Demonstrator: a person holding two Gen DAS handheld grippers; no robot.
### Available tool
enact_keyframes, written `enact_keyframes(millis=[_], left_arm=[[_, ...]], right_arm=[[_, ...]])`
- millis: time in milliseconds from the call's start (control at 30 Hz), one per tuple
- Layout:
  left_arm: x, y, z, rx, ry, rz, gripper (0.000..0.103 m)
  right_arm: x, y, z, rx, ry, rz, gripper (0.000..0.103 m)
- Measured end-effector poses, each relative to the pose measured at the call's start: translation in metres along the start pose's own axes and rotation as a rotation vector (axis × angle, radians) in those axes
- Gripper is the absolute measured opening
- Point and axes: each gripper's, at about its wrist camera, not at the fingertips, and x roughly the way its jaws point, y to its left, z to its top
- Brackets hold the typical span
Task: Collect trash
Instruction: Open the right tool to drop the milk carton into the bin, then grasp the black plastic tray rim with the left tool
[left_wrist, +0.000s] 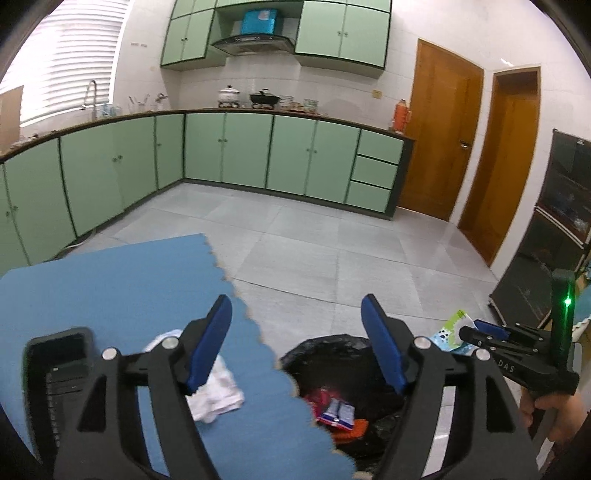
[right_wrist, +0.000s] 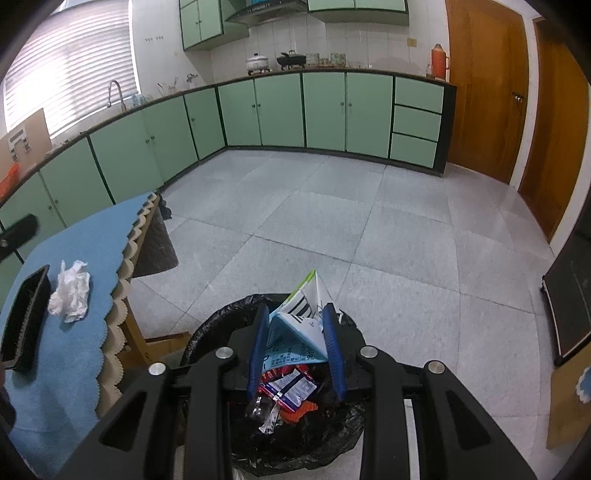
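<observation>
Right hand-held gripper (right_wrist: 297, 354) is clamping a crumpled carton (right_wrist: 295, 325) over the black-lined bin (right_wrist: 207, 332). Left hand-held gripper (left_wrist: 295, 332) is hanging released, empty; tissue (right_wrist: 70, 291) is lying on the table (right_wrist: 92, 240).

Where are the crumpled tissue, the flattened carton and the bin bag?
crumpled tissue (right_wrist: 70, 291), right wrist view, middle of the wad.
flattened carton (right_wrist: 295, 332), right wrist view, printed face between the pads.
bin bag (right_wrist: 207, 332), right wrist view, left rim.

Blue scalloped table mat (right_wrist: 79, 236), crumpled white tissue (right_wrist: 70, 291) beside black tray (right_wrist: 24, 321)
</observation>
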Motion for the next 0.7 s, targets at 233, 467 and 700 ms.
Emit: enact_keyframes(millis=[233, 467, 700], left_arm=[[-0.013, 0.021, -0.004, -0.015, 0.006, 0.064, 0.071], [-0.025, 0.038, -0.004, -0.037, 0.006, 0.109, 0.071], [-0.043, 0.055, -0.003, -0.053, -0.007, 0.155, 0.074]], right_arm=[[0.03, 0.003, -0.009, 0.014, 0.051, -0.009, 0.03], [0.055, 0.007, -0.014, 0.02, 0.099, -0.005, 0.042], [0.035, 0.016, -0.006, 0.029, 0.042, -0.023, 0.067]])
